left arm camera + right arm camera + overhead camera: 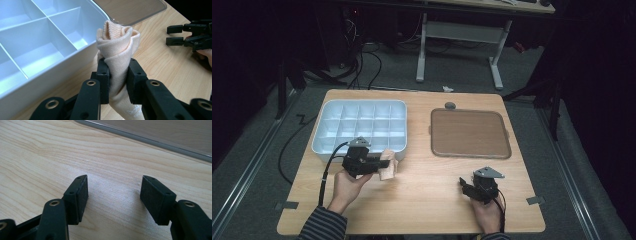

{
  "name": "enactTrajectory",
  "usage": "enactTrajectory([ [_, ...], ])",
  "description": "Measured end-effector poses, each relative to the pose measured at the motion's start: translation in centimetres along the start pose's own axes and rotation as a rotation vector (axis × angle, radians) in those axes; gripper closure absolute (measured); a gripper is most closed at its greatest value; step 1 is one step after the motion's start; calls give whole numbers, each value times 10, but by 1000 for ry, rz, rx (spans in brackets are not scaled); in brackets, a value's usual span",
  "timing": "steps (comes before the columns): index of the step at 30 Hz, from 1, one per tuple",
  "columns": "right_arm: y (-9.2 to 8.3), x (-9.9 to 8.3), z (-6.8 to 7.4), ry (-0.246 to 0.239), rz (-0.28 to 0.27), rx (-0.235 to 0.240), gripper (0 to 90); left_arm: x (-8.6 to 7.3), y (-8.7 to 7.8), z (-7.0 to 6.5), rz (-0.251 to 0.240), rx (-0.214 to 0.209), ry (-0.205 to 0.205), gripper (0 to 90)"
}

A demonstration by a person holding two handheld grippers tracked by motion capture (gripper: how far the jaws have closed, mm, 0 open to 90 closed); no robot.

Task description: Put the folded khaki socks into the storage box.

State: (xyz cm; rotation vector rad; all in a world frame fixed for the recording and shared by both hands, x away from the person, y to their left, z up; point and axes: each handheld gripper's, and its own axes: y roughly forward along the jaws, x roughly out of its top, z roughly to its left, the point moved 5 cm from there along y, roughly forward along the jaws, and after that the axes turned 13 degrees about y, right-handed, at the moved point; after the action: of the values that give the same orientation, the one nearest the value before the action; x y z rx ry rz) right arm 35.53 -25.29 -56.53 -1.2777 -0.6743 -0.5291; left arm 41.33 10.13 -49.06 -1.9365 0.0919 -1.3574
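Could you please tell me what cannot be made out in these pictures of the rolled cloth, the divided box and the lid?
- Peach knitted cloth in the left gripper: its lower end is cut off by the bottom edge of the left gripper view; the pale logo there is too blurred to read.
- White divided plastic box: far compartments cut off by the frame.
- Clear flat lid: in the right gripper view, cut off by the top edge.
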Motion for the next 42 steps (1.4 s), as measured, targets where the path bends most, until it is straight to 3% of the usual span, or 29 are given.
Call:
enactTrajectory([
  [22, 0, 0, 0, 2, 0, -2, 393, 8, -24, 19, -25, 26, -24, 752],
  [33, 0, 0, 0, -3, -1, -1, 392, 9, -26, 29, -37, 33, -44, 752],
  [42, 0, 0, 0, 0, -1, -1, 391, 7, -25, 37, -50, 13, -56, 753],
])
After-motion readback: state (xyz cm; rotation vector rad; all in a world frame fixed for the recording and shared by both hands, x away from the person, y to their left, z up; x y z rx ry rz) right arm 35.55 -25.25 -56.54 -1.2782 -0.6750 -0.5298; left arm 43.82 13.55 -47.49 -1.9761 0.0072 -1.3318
